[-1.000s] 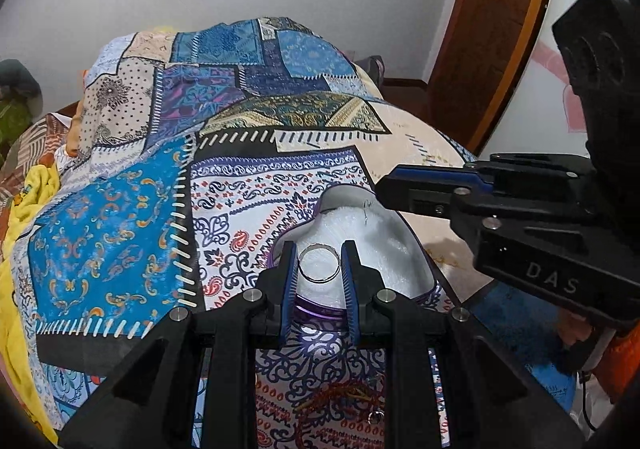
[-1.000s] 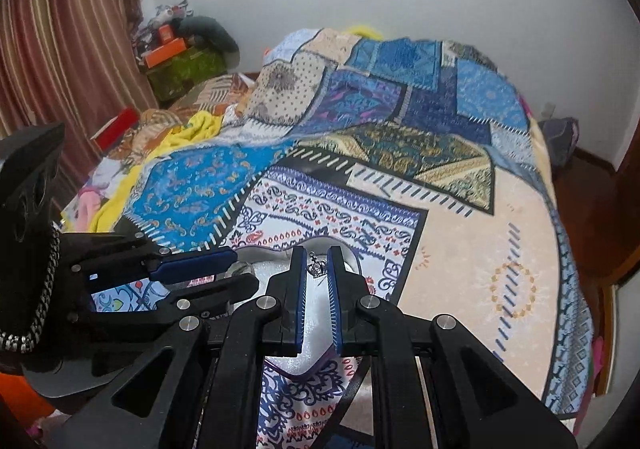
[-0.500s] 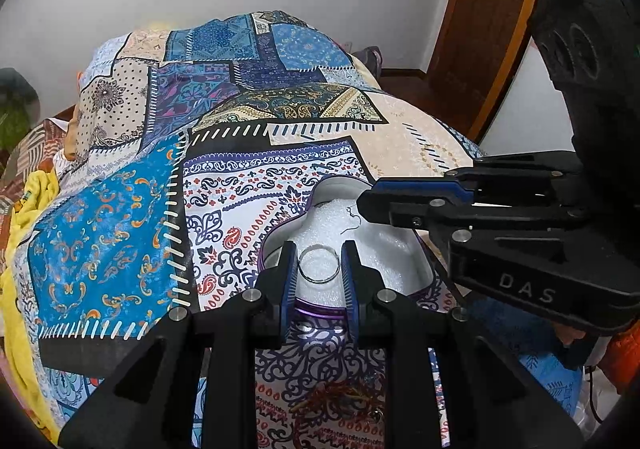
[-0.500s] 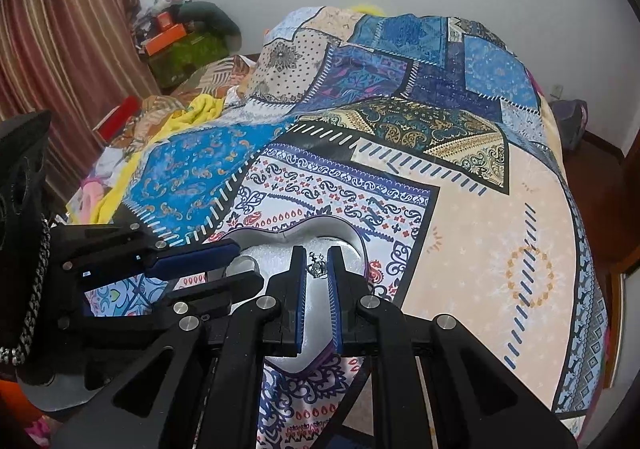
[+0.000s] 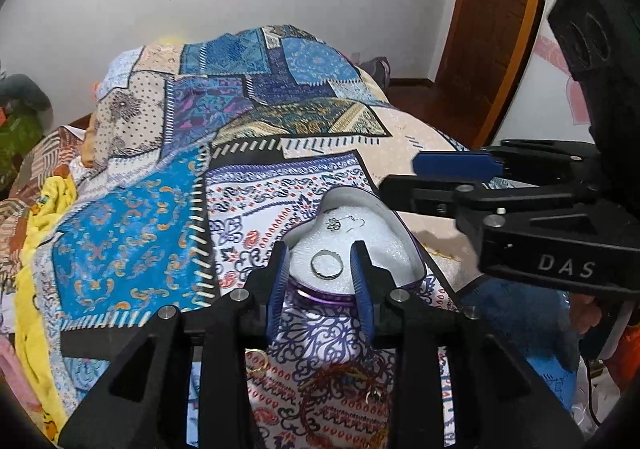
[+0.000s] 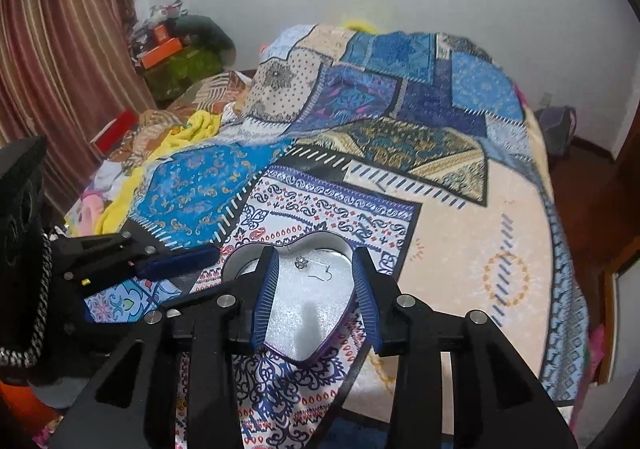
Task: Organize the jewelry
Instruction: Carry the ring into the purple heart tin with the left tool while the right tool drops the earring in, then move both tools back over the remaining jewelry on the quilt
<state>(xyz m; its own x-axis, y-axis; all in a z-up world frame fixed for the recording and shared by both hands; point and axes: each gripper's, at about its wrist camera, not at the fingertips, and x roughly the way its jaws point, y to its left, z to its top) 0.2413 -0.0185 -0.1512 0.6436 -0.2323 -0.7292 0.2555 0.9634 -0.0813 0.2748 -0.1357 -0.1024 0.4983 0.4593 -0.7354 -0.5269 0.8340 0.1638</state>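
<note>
A patchwork bedspread in blue, cream and gold printed panels covers the bed, its cloth soft and rumpled toward the far end. On it, near the cameras, sits a heart-shaped box with a shiny metal wall, a purple outer rim and a white, grainy foam lining. The left gripper hovers just over the box's near edge with its ribbed blue fingers spread apart, gripping nothing; a thin silver ring lies flat on the foam between them, touching neither finger. The right gripper also stands wide apart and empty above the same box, its black frame reaching in from the right side in the left wrist view. Deeper in the box, near the notch of the heart, rests a small silver flower-shaped earring, with a fine hook earring of bent wire just beside it. On the bedspread in front of the box, below the left gripper, lie a tangle of dark red and gold cord and a small gold hoop.
</note>
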